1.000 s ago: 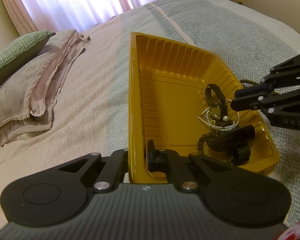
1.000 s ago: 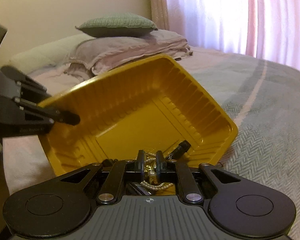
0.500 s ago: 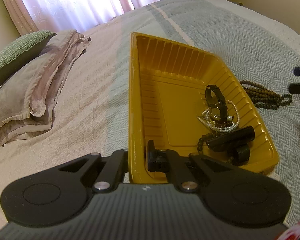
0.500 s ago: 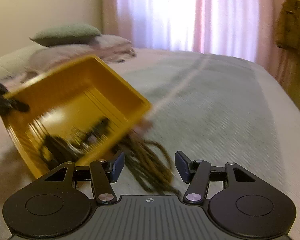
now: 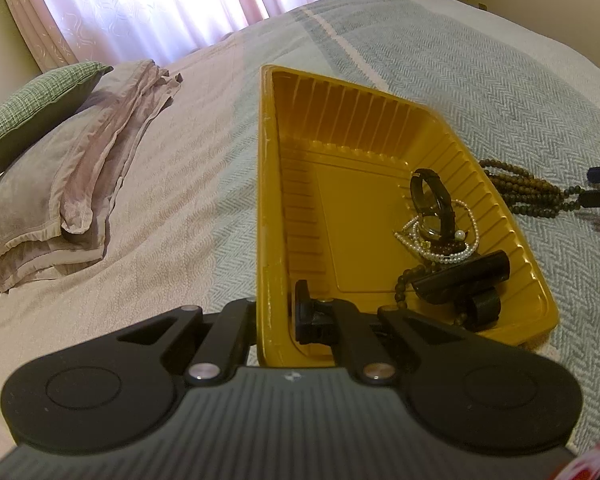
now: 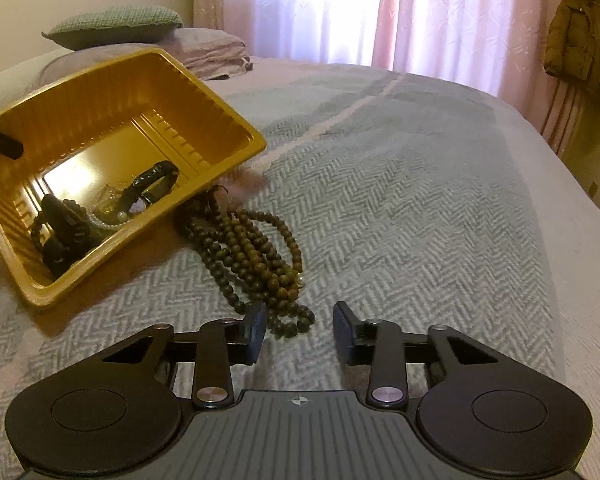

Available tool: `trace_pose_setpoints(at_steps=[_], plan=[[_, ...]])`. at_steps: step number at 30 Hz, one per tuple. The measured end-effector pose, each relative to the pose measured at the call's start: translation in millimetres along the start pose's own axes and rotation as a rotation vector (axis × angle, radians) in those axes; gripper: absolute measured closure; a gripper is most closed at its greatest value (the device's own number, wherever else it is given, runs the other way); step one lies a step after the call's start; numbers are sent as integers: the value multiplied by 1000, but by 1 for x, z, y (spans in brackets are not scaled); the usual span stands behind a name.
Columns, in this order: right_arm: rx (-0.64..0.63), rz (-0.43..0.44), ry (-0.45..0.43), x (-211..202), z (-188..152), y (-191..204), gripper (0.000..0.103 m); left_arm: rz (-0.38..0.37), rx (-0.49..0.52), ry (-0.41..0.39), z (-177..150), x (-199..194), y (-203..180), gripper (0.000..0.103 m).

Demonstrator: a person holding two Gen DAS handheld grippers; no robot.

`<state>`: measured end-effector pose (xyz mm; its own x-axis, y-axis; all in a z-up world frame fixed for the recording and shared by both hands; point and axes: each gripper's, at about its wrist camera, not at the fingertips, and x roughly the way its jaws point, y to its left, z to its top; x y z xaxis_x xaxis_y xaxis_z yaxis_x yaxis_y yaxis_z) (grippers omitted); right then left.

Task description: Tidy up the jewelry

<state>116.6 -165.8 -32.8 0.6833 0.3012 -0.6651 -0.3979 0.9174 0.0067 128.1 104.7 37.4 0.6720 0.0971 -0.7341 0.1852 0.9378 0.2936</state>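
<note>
My left gripper (image 5: 274, 316) is shut on the near wall of the yellow tray (image 5: 266, 200), holding it tilted on the bed. Inside it lie a black watch (image 5: 432, 204), a pearl string (image 5: 452, 252) and a black clip-like piece (image 5: 460, 280). A bundle of brown-green bead strands (image 6: 252, 256) lies on the bedspread beside the tray (image 6: 212, 100). My right gripper (image 6: 300, 328) is low over the bundle's near end. Its jaws are closing, with the last beads between the pads but not pressed. From the left wrist it (image 5: 590, 187) shows at the right edge, by the beads (image 5: 528, 190).
Folded mauve pillows (image 5: 40, 184) and a green cushion (image 5: 28, 108) lie at the head of the bed, left of the tray. Pink curtains cover the window behind. A brown jacket (image 6: 584, 40) hangs at the far right. The bed edge drops off to the right.
My right gripper left the tray, where it was shut over the jewelry, and swung right and down to the beads with its jaws apart. The left gripper and tray stayed put.
</note>
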Motion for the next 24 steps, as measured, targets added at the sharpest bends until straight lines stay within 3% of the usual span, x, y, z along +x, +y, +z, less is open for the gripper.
trace_pose_setpoints(at_steps=[6,11,17,21,24], plan=[[-25,-27,70,21,4,4,74,-1,-1,0,0,0,0,100],[-21,-7,14,13,11,7,74,-2,-1,-1,0,1,1,99],[-133,3,16,27,21,21,76,-3,-2,-1,-1,1,1,99],[-192,5,50,44,23,25,83,-3,-1,-2,-1,1,1,99],[-248,-13,54,47,20,31,96,-3,-1,-1,-1,1,1,99]])
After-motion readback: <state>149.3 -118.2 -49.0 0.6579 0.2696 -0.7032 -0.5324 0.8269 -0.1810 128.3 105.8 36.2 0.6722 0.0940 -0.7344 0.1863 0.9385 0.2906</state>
